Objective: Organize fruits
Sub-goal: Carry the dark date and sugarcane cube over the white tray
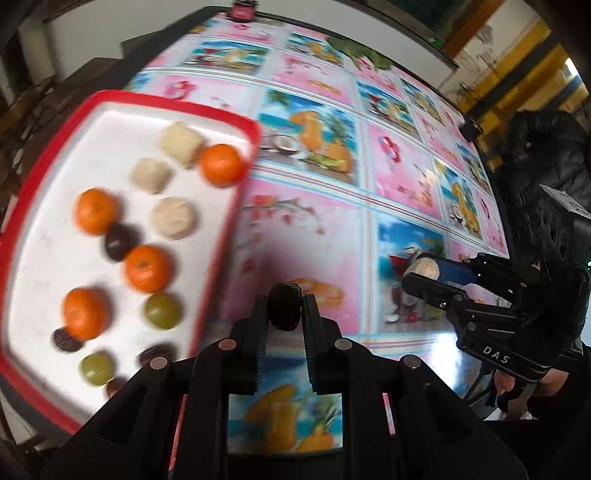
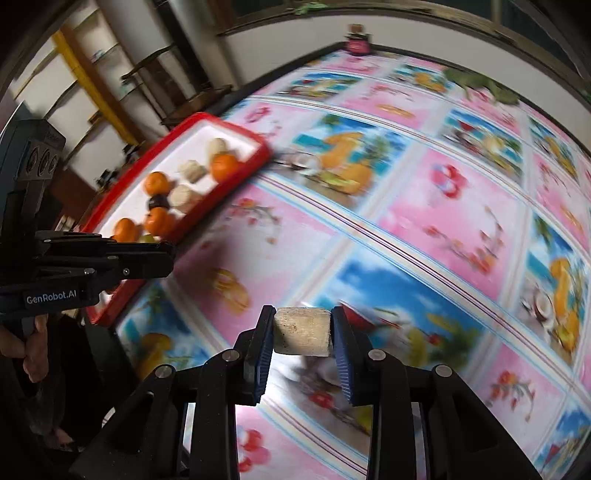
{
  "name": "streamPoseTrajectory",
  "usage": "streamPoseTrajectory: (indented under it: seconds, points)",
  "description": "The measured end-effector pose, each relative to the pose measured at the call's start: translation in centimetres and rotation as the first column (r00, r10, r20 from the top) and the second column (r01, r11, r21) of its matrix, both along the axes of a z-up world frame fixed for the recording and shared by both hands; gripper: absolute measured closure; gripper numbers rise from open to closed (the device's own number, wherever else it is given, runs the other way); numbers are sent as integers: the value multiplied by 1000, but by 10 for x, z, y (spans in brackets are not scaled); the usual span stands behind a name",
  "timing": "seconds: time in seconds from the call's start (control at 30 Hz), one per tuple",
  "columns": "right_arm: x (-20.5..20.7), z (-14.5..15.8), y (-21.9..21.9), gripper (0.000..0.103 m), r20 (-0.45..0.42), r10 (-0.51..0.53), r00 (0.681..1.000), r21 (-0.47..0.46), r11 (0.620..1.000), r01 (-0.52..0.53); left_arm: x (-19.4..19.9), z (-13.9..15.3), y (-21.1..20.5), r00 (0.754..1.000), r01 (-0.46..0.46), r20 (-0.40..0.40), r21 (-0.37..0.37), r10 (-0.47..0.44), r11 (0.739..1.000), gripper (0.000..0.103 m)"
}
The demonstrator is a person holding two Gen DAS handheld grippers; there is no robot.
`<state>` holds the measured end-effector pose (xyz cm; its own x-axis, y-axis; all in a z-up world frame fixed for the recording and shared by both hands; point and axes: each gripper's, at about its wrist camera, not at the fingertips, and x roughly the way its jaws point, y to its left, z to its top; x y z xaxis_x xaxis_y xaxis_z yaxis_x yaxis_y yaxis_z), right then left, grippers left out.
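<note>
My left gripper [image 1: 284, 306] is shut on a small dark fruit [image 1: 283, 305], held above the patterned tablecloth just right of a red-rimmed white tray [image 1: 48, 258]. The tray holds several oranges [image 1: 148, 268], pale beige chunks [image 1: 173, 218], green fruits [image 1: 162, 310] and dark fruits [image 1: 119, 242]. My right gripper [image 2: 302, 332] is shut on a pale beige chunk [image 2: 302, 332] above the cloth. It also shows in the left wrist view [image 1: 421, 271], to the right of the left gripper. The tray [image 2: 255, 162] lies far left in the right wrist view.
The table carries a glossy pink and blue fruit-print cloth [image 1: 399, 173]. A small pink object [image 1: 242, 11] stands at the far edge. Wooden chairs and shelves [image 2: 110, 92] stand beyond the tray. A person in dark clothes [image 1: 543, 158] is at the right.
</note>
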<state>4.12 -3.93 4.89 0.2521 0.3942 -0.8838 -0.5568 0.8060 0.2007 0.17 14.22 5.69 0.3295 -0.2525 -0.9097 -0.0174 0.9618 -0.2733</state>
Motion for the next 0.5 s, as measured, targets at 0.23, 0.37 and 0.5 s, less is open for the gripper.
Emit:
streamPoseTrajectory:
  seconds: [0.23,0.37,0.5]
  points:
    - [-1,12,34,73,22,89,996,35,995,-90,-12,6,35,997,-72,12,39,72,997,87]
    - [4,21,55,73,40,131,991,45,990,-133,-14,11,55,994,-104,30,58,103,993,87]
    - [10,29,79,73,56,170,984,58,983,-173,-15,15,83,988,-152,48,74,149,986,87]
